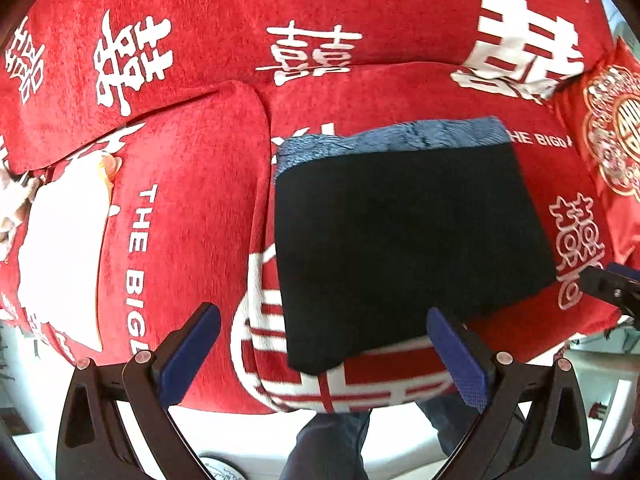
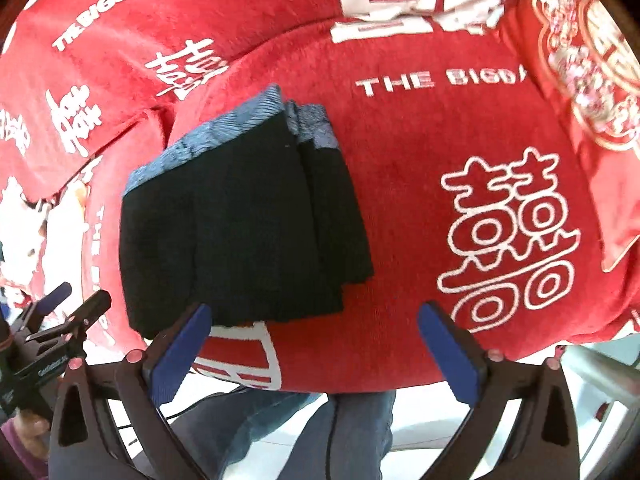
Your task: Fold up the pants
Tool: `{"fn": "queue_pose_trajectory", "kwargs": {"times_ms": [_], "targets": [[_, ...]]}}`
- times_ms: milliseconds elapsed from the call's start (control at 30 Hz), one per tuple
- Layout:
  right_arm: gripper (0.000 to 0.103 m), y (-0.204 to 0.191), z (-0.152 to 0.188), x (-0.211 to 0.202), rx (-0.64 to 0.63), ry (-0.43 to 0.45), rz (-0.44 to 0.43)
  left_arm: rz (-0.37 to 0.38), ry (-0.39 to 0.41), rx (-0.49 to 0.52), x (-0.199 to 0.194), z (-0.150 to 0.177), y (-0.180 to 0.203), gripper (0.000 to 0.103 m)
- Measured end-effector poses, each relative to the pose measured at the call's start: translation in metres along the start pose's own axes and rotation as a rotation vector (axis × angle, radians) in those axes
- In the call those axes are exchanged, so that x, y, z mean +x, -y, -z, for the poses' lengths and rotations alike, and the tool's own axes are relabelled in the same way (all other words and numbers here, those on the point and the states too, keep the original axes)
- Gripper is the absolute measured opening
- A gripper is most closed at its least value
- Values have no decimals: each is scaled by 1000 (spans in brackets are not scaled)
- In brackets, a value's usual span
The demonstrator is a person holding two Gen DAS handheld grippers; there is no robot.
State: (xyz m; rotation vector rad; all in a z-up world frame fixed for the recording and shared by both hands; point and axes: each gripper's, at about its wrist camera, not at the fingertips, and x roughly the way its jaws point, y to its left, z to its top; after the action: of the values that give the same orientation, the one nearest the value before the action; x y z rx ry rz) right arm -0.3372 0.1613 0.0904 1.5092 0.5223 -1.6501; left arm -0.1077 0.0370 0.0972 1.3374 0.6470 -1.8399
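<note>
Currently, black pants [image 1: 408, 240] with blue-grey waistband: folded into a compact stacked rectangle on the red sofa cushion [image 1: 192, 216]. Left gripper [image 1: 324, 356] and right gripper [image 2: 312, 352]: fingers spread wide, holding nothing.

Both cameras sit just behind their own claws and look forward and steeply down onto a red sofa seat [image 1: 192, 208] from close range. The left wrist view faces the folded pants [image 1: 408, 240] nearly head-on, with the left claw [image 1: 324, 354] framing the bottom edge. The right wrist view looks from further right, so the pants [image 2: 240, 232] lie left of centre above the right claw [image 2: 314, 350]. Both views share the pants and the seat; each catches the other claw at its edge [image 1: 612, 288] [image 2: 60, 320].
</note>
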Motion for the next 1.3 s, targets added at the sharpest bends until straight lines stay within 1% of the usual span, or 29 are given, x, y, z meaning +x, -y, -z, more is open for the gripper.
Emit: {"fn": "queue_pose_trajectory", "kwargs": {"times_ms": [100, 133, 233, 333, 467, 700, 1000, 1300], "targets": [[103, -13, 8, -15, -32, -13, 59, -12, -28, 15, -11, 5, 3, 103], [103, -17, 10, -19, -33, -24, 65, -15, -43, 16, -14, 7, 3, 103], [103, -23, 18, -33, -24, -40, 63, -35, -83, 14, -24, 11, 4, 103], [103, -33, 23, -44, -28, -62, 77, -33, -94, 10, -33, 15, 2, 103], [103, -43, 26, -53, -36, -70, 83, -44, -108, 20, -43, 17, 1, 103], [103, -57, 26, -56, -53, -89, 102, -52, -102, 15, -54, 18, -3, 103], [103, -69, 24, -53, -84, -105, 119, -40, -110, -19, -58, 24, -6, 103], [103, -77, 23, -55, -110, -104, 122, -41, -99, -26, -62, 24, -8, 103]]}}
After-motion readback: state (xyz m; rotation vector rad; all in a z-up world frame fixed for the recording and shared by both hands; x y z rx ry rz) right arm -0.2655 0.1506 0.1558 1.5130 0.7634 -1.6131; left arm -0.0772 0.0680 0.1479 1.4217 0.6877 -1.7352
